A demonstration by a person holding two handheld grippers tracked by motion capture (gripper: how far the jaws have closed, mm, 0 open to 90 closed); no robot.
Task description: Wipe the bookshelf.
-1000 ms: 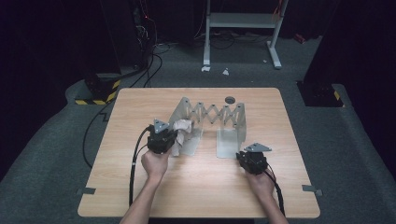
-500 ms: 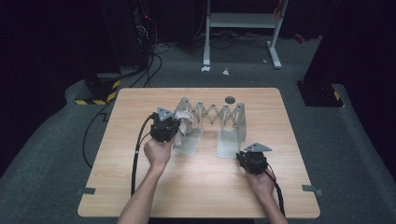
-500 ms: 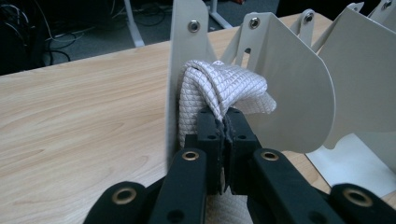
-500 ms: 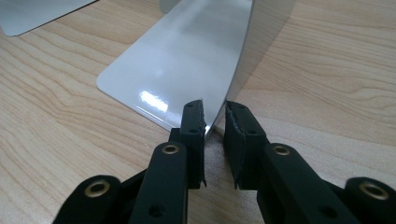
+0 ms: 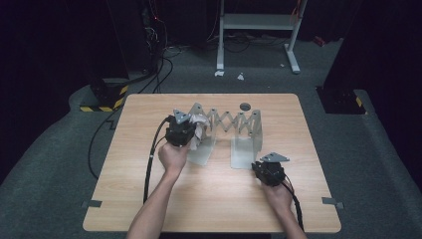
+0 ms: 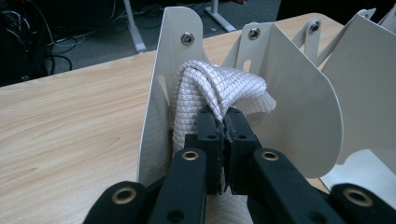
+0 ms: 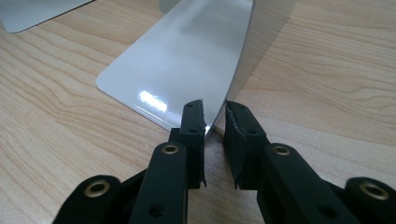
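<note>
Since before: my left gripper [image 5: 185,130] has carried the white cloth [image 5: 200,130] forward to the folding rack [image 5: 234,122]; my right one stayed put.
High view: rack stands mid-table [image 5: 149,199]; my right gripper [image 5: 266,167] sits at its right foot plate [image 5: 243,149].
Left gripper view: my tongs [image 6: 225,126] are clenched on the cloth [image 6: 219,86], between two rack plates [image 6: 299,107].
Right gripper view: my jaws straddle the upright plate's edge [image 7: 233,74], slightly parted, hardly gripping it.

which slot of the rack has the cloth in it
The slot at the rack's left end, by the left gripper. The white cloth sits bunched between its first two upright plates, pinched by that gripper's jaws. The other slots hold nothing that I can see.
</note>
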